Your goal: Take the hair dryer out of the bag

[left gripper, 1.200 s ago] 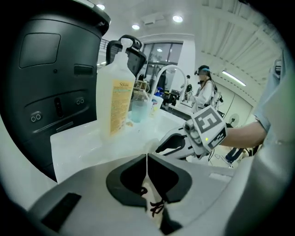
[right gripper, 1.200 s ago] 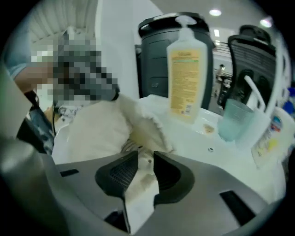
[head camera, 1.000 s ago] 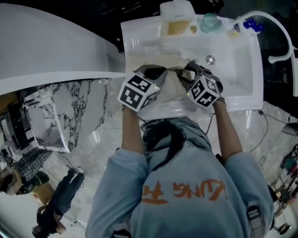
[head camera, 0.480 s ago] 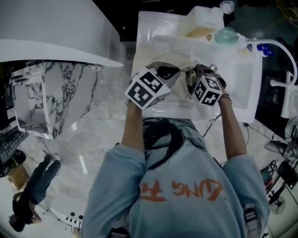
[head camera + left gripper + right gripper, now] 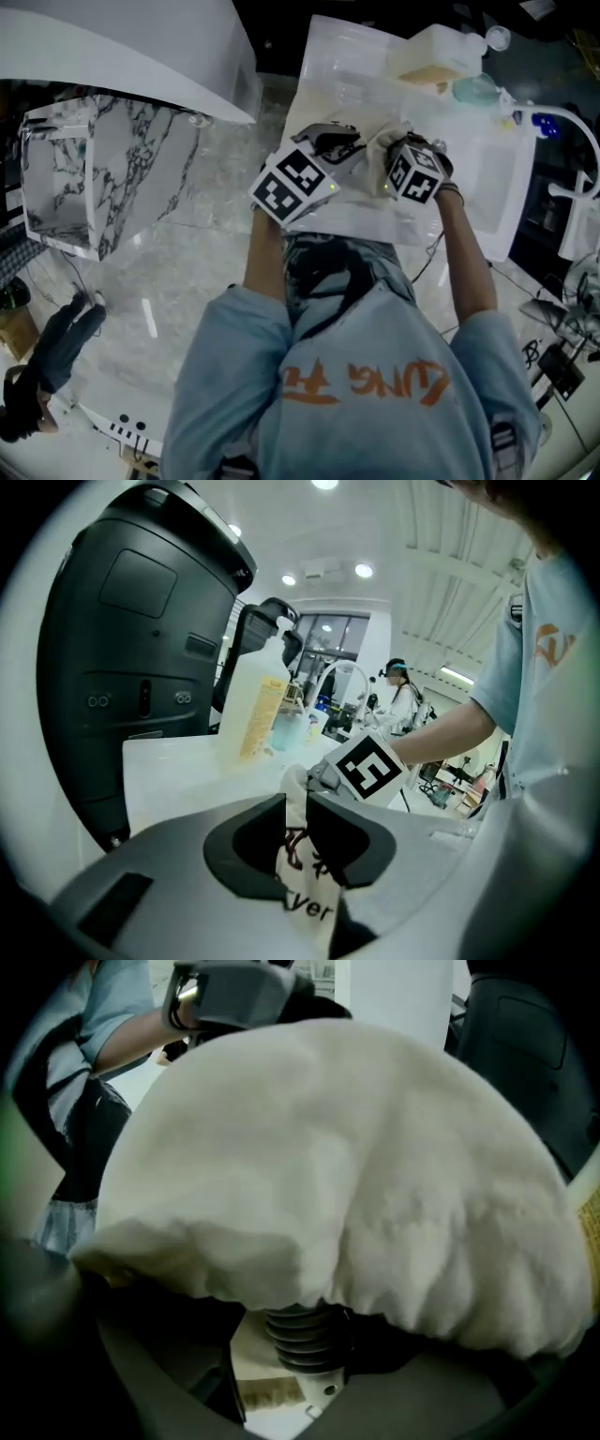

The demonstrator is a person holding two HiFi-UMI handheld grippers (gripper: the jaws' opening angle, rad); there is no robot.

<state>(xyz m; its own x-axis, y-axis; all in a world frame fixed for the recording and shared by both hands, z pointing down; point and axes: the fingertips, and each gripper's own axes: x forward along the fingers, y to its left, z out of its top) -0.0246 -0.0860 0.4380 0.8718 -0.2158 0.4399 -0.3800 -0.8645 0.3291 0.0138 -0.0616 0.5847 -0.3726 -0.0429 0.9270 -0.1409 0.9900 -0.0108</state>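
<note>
I had a pair of tongs on either side of the bag [image 5: 328,1166], above the white sink top [image 5: 483,178]. My left tongs [image 5: 295,806] stood nearly together on a fold of the bag's cream cloth, which carried dark print. Their jaws had just been easing apart, yet the cloth filled the narrow gap and both pads lay against it. My right tongs [image 5: 305,1365] pointed steeply down from the other side. Their jaws had just been spreading and stood wide apart, gripping nothing. The bulging cloth of the bag hung right in front of them and filled most of what lay ahead. The hair dryer [image 5: 300,1335] was inside the bag. All I could see of it was a ribbed grey stem poking out under the bag's gathered edge, between the right tongs' open jaws. I could not tell whether either jaw touched it. From the left tongs, the right pair showed just past the tips and slightly to the right. A tall clear jug of yellowish liquid [image 5: 255,705] stood farther off, to the left of those tips.
</note>
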